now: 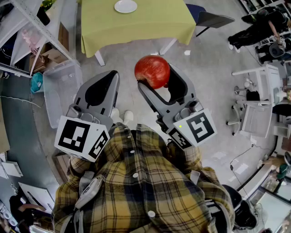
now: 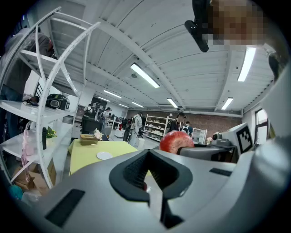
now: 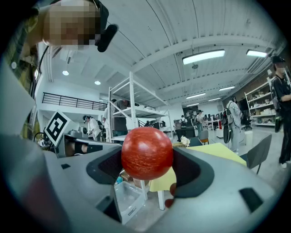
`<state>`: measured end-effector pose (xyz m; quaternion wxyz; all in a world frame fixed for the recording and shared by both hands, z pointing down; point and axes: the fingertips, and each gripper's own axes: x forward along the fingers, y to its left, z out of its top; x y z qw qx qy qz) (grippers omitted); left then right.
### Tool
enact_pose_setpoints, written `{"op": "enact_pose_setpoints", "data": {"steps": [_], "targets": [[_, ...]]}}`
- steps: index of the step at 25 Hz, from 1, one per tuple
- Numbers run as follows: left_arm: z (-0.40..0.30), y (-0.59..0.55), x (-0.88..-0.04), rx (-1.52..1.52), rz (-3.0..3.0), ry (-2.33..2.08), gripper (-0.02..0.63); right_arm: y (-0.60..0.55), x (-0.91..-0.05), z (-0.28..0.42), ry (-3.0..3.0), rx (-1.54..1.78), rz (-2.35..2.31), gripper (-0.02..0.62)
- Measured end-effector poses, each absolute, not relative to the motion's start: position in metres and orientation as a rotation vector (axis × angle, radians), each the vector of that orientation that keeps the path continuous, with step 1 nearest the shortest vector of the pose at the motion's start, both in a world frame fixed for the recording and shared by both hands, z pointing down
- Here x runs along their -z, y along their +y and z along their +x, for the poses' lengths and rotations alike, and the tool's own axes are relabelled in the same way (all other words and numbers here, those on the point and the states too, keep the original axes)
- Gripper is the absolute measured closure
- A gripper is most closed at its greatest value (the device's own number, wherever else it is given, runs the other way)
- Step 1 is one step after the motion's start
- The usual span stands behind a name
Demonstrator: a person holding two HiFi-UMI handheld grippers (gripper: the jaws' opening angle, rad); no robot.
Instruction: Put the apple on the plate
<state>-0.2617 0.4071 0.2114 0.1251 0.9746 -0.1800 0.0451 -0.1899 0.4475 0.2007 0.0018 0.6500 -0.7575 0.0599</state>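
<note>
Ahead of the right gripper (image 1: 157, 78), bare grey floor (image 1: 129, 53) lies open up to the near edge of the yellow-green clothed table (image 1: 150, 25), where the small round white plate (image 1: 125, 6) sits. That gripper is held level, clamped on the round red apple (image 1: 152, 70). Just beside it, the left gripper (image 1: 112, 77) dips slightly, its jaws pressed together on nothing.

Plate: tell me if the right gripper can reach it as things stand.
Likely not yet: the right gripper, holding the apple, is far short of the plate; open floor lies between.
</note>
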Motion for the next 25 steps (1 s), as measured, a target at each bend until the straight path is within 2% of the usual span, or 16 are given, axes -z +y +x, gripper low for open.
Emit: {"op": "enact_pose_setpoints", "data": {"steps": [14, 25], "targets": [[-0.257, 0.4, -0.219, -0.146, 2.812, -0.562, 0.603, 0.449, -0.207, -0.174, -2.371, -0.239, 2.066, 0.266], [-0.225, 0.323, -0.224, -0.158, 2.813, -0.509, 0.604, 0.378, -0.212, -0.143, -2.326, -0.271, 2.115, 0.265]]}}
